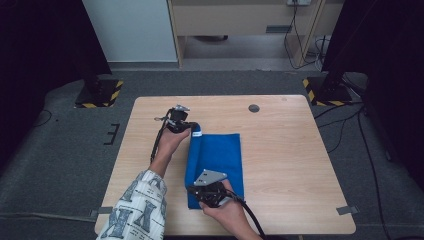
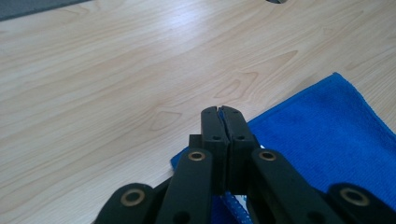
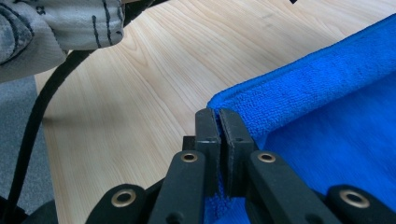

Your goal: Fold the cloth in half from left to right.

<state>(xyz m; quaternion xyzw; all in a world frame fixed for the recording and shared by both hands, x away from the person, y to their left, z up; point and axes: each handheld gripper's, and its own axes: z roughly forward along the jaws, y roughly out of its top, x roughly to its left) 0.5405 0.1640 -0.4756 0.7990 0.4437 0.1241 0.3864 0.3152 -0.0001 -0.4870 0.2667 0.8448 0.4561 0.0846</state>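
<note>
Near the centre of the frame, a blue towel lies half folded on the bench. My left hand-held gripper pinches its far corner, my right hand-held gripper its near corner. I should carry both corners across evenly, keeping the edge taut.

My left gripper and right gripper have black jaws, brass rivets, black cables; my sleeve is white, letter-printed.
</note>
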